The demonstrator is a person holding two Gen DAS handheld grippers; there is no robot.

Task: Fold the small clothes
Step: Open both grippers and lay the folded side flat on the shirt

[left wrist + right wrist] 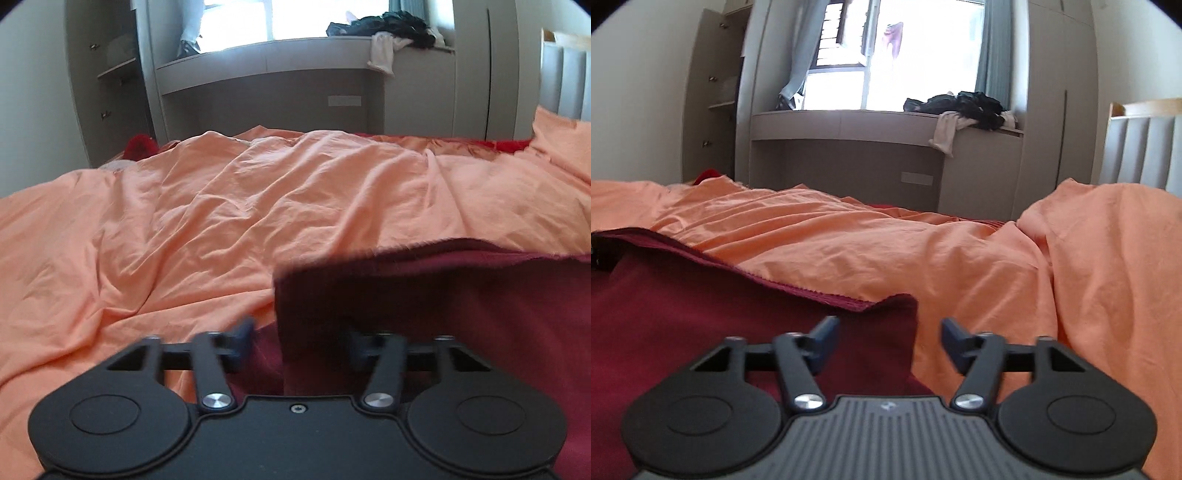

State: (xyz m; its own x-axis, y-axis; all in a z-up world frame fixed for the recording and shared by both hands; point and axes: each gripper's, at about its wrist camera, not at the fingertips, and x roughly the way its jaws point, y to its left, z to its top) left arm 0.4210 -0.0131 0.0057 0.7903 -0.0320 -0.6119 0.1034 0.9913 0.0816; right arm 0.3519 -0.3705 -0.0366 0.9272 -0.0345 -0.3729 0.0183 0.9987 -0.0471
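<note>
Here both the left gripper (299, 345) and the right gripper (890, 341) stand spread at corners of the maroon cloth (683, 302), gripping nothing, on the orange bed (960, 258).

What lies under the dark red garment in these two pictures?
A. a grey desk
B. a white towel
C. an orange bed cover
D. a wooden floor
C: in both wrist views the dark red garment rests on the wrinkled orange bed cover, which spreads around it on every visible side.
</note>
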